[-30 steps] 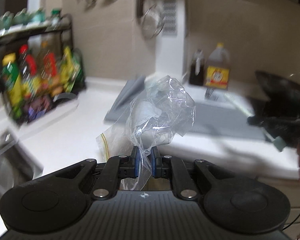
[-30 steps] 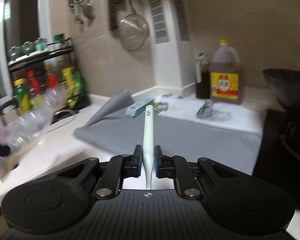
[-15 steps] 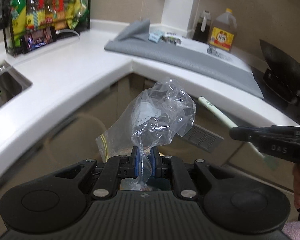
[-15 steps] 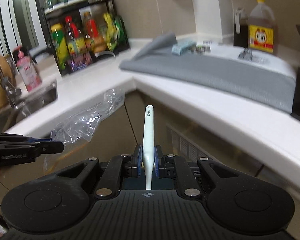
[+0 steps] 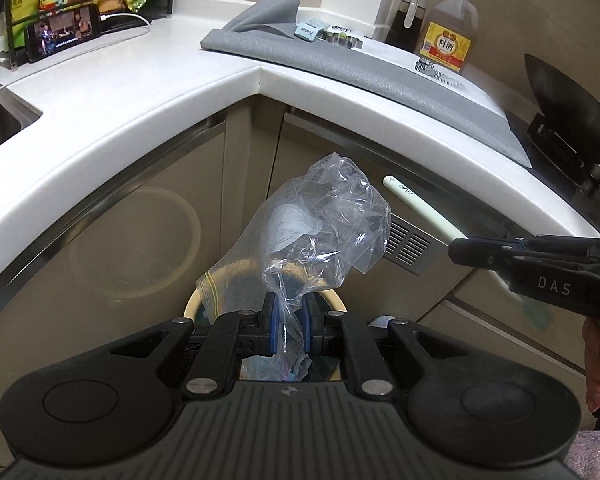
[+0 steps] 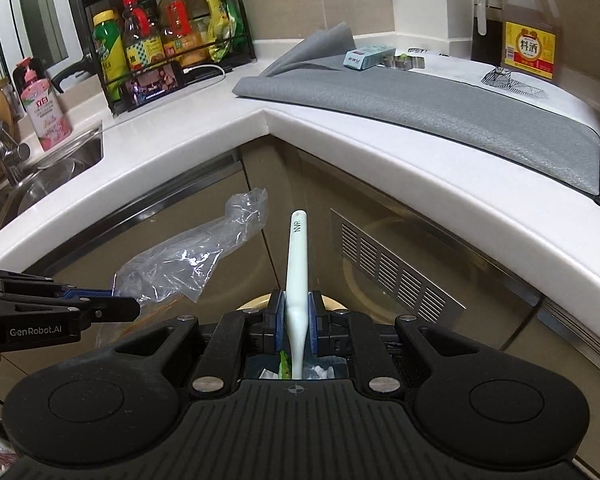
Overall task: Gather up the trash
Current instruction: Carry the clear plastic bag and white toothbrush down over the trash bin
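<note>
My left gripper (image 5: 287, 306) is shut on a crumpled clear plastic bag (image 5: 320, 224) that stands up from the pads. Below and behind the jaws sits a round bin with a cream rim (image 5: 192, 304), scraps showing inside. My right gripper (image 6: 297, 305) is shut on a pale green toothbrush (image 6: 298, 264), handle pointing up and away, brush end down. The same cream bin rim (image 6: 256, 302) shows behind its fingers. Each gripper appears in the other's view: the right gripper (image 5: 454, 249) with the toothbrush (image 5: 420, 210), the left gripper (image 6: 138, 307) with the bag (image 6: 192, 256).
A white corner countertop (image 6: 300, 120) curves above beige cabinet doors with a vent grille (image 6: 392, 268). On it lie a grey mat (image 6: 420, 100), a small box (image 6: 366, 58), an oil jug (image 6: 532, 28), a bottle rack (image 6: 160, 40) and a phone (image 6: 152, 86). A sink (image 6: 48, 168) is left, a wok (image 5: 560, 100) right.
Both grippers have dropped from countertop height to below the counter edge and tilted downward, over the bin. Each keeps its hold, bag in the left and toothbrush in the right.
</note>
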The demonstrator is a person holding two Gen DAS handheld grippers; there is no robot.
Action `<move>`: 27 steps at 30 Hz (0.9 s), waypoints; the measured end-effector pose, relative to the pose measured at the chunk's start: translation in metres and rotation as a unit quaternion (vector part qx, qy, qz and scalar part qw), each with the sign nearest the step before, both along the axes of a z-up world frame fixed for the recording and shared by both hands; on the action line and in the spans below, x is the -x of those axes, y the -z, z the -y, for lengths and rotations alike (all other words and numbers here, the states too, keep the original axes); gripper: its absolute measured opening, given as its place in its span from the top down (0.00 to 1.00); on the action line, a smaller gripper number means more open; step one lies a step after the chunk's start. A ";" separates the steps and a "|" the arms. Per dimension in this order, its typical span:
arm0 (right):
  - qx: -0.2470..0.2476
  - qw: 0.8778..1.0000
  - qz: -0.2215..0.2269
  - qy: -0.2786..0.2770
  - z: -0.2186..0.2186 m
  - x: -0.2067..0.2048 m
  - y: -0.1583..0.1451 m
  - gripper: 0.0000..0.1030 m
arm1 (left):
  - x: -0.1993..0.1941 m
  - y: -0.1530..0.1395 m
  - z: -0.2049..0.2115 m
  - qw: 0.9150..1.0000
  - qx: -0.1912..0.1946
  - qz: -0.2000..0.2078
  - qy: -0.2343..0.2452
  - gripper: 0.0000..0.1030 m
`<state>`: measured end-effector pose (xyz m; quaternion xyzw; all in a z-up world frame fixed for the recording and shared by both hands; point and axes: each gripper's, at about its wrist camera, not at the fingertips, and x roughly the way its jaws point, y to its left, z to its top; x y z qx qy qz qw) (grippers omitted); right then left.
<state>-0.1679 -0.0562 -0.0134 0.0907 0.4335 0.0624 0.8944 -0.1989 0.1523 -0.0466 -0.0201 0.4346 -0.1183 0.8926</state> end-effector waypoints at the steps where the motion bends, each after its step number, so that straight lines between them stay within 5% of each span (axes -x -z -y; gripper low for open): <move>1: 0.001 1.000 -0.002 0.000 0.000 -0.001 0.001 0.87 | -0.001 0.001 0.000 1.000 0.000 -0.002 0.000 0.88; 13: 0.011 1.000 -0.025 -0.008 -0.005 -0.021 0.018 0.87 | -0.024 0.020 0.006 1.000 0.000 -0.031 0.004 0.88; 27: 0.011 0.996 -0.084 -0.028 -0.014 -0.058 0.063 0.87 | -0.066 0.077 0.009 0.995 -0.014 -0.098 0.001 0.88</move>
